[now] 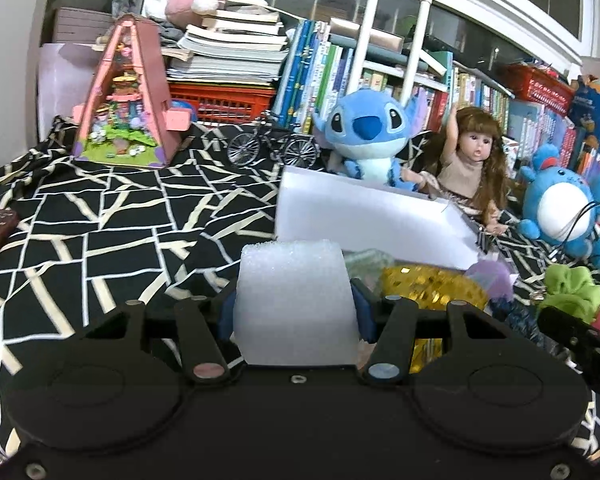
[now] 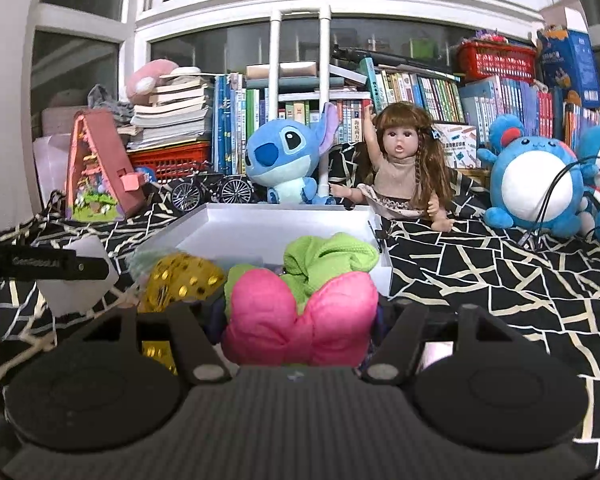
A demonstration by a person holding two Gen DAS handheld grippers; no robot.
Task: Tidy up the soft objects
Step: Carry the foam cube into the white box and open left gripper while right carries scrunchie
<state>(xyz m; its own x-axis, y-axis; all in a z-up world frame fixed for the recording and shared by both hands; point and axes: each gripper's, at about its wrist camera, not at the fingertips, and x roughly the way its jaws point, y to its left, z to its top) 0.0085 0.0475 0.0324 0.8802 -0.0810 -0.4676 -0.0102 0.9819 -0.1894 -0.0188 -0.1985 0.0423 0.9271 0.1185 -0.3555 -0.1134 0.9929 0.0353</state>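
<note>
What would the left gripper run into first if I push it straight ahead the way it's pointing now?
Most likely the white box: its near wall stands just past the white foam block clamped in the left gripper. The foam's front would touch first. Depth is uncertain; the gold sequin item lies slightly right.

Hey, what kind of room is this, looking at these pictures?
Probably a child's bedroom or playroom: plush toys like the blue plush and a doll sit by rows of books under a window.
</note>
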